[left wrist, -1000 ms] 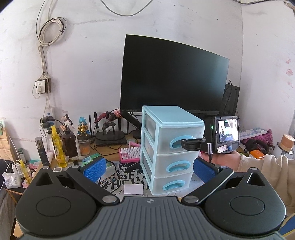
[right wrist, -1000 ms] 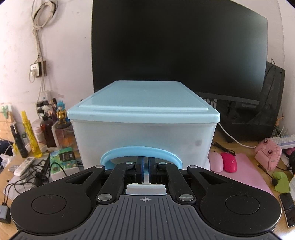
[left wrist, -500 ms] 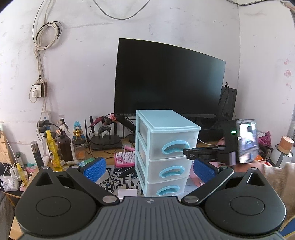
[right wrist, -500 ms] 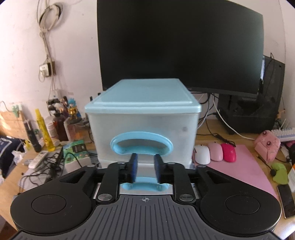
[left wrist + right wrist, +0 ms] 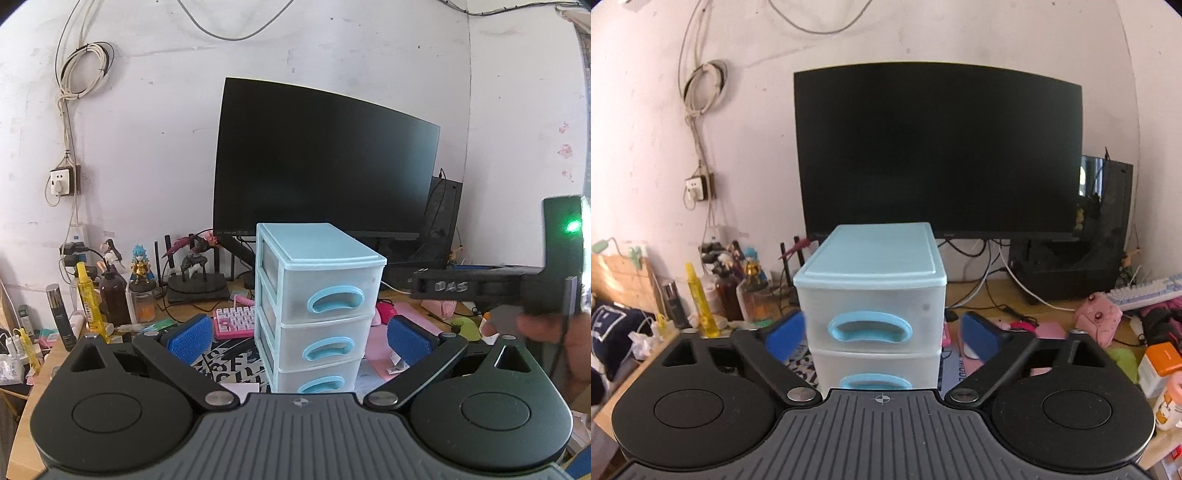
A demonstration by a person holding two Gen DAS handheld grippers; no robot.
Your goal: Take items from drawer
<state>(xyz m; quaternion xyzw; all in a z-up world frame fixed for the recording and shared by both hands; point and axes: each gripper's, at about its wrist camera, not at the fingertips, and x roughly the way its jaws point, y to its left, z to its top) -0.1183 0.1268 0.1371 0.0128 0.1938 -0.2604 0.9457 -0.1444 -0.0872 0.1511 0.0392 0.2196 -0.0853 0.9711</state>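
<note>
Sitting on the worktop (image 5: pixel 55 354) in front of the monitor (image 5: pixel 938 151), the drawer unit (image 5: pixel 871 295) has all drawers closed and shows up framed between both sets of fingers, but set back from them, nothing touching. Left gripper (image 5: pixel 300 336) is spread wide and holding nothing. Right gripper (image 5: pixel 882 336) is just as wide open and empty, with the top handle (image 5: pixel 868 326) centered in its gap.
</note>
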